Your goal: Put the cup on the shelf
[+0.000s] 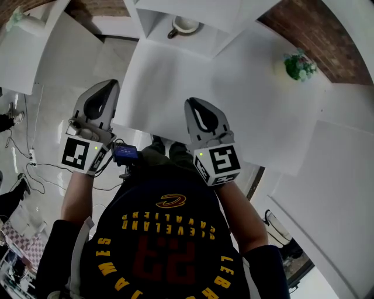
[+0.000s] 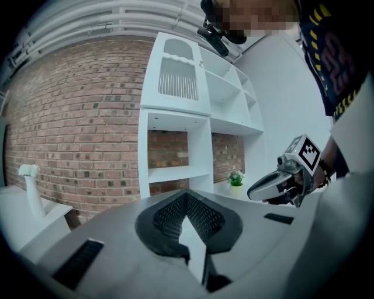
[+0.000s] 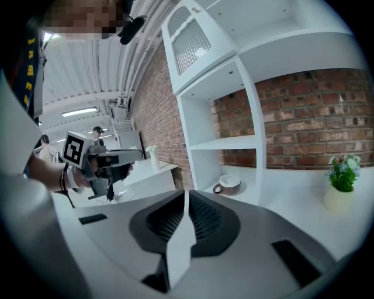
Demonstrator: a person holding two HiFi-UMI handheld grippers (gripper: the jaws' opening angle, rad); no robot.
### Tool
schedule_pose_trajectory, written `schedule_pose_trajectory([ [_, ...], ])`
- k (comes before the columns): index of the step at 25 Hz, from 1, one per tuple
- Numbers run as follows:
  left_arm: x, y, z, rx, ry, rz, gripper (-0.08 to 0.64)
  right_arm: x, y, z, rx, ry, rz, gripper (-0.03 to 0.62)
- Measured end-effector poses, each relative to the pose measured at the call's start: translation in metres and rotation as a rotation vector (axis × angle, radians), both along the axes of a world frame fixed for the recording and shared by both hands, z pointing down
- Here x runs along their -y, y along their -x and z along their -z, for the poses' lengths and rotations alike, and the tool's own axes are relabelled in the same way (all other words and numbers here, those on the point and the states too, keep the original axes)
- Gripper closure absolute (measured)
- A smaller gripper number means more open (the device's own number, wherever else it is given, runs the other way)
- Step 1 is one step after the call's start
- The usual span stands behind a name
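Grippers showed side by side from the head. The left gripper [image 1: 106, 87] and the right gripper [image 1: 196, 106] pointed forward at the near edge of the white table [image 1: 175, 82], on bare arms [image 1: 78, 201] stretched out in front. The cup [image 1: 186, 24] sat in the bottom part of the shelf [image 1: 153, 17], well apart from both.

From the left gripper, its jaws were pressed together with nothing between them.

From the right gripper, its jaws were pressed together too and held nothing. The cup stood ahead, low in the shelf.
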State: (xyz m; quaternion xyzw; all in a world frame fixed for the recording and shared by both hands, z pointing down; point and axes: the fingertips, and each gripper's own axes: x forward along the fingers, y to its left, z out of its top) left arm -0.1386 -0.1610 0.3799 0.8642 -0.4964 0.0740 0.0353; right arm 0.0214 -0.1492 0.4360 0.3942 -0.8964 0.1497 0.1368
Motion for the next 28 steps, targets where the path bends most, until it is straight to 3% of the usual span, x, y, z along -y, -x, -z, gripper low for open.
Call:
schedule_pose_trajectory([
  [5, -0.002, -0.005, 0.003, 0.022, -0.007, -0.016, 0.557, -0.008, 0.003, -0.001, -0.009, 0.006, 0.005, 0.566],
  [11, 0.012, 0.001, 0.016, -0.013, -0.054, -0.008, 0.557, -0.004, 0.002, 0.004, -0.035, -0.010, 0.008, 0.566],
  [14, 0.013, -0.003, 0.010, -0.005, -0.020, -0.016, 0.557, -0.003, 0.003, 0.003, -0.036, -0.009, 0.020, 0.566],
  [28, 0.010, -0.018, 0.003, -0.019, -0.001, -0.036, 0.557, -0.001, -0.004, 0.010, -0.024, -0.047, 0.009, 0.566],
])
